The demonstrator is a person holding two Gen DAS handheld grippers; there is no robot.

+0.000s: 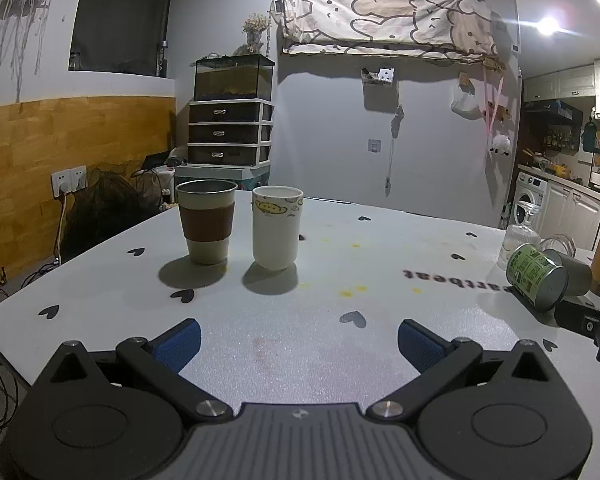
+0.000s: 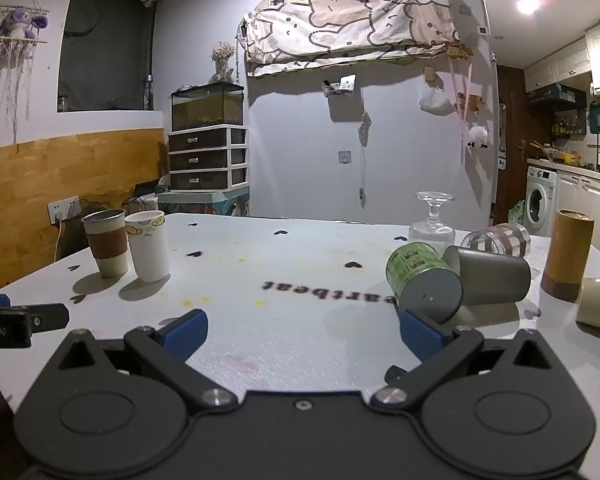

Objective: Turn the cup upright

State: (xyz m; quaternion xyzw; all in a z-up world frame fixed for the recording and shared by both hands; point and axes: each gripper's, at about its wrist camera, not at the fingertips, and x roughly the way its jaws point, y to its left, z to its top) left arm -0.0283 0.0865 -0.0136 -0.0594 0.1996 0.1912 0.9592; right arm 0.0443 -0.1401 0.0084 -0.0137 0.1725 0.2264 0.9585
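From the left wrist view, the left gripper (image 1: 299,340) hovers low over the white foam-textured table (image 1: 380,248), blue pads spread wide and holding nothing; two cups already stand upright far left, a sleeved steel cup (image 1: 207,222) and a white paper cup (image 1: 277,227), while the toppled green-labelled cup (image 1: 537,277) lies well off to the right. From the right wrist view, the right gripper (image 2: 302,330), equally wide open and empty, is plainly nearer: the green-labelled cup (image 2: 424,280) lies just beyond its right pad, long axis pointing toward the camera, flat grey base nearest (smooth, cylindrical, likely to roll), with a grey tumbler (image 2: 490,276) on its side touching behind it.
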